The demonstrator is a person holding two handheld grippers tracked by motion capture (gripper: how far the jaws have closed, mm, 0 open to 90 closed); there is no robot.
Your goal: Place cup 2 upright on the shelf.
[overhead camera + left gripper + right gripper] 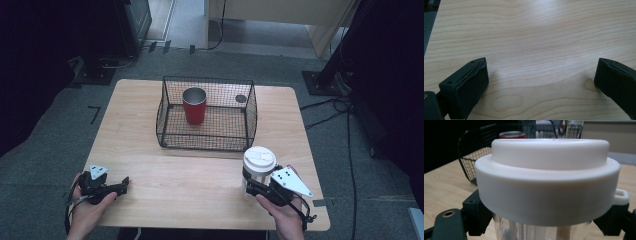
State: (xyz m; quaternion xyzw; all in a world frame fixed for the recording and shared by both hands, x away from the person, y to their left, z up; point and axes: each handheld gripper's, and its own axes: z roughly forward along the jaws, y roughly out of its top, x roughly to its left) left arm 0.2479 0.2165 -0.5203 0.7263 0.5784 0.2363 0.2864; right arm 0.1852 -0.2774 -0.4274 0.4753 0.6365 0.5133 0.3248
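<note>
A clear tumbler with a white lid [259, 161] stands near the front right of the wooden table [190, 185]. My right gripper [253, 183] is shut on its clear body just below the lid. In the right gripper view the white lid [549, 185] is very close, and the right gripper [544, 222] has one black jaw on each side of the clear wall. My left gripper [123, 184] rests low at the table's front left. It is open, and in the left gripper view [541, 82] there is bare wood between its pads.
A black wire basket [165, 135] stands at the table's middle back with a red cup [194, 105] upright inside it. The basket [467, 162] and the red cup's rim [512, 135] lie beyond the lid. Grey carpet and dark stands surround the table.
</note>
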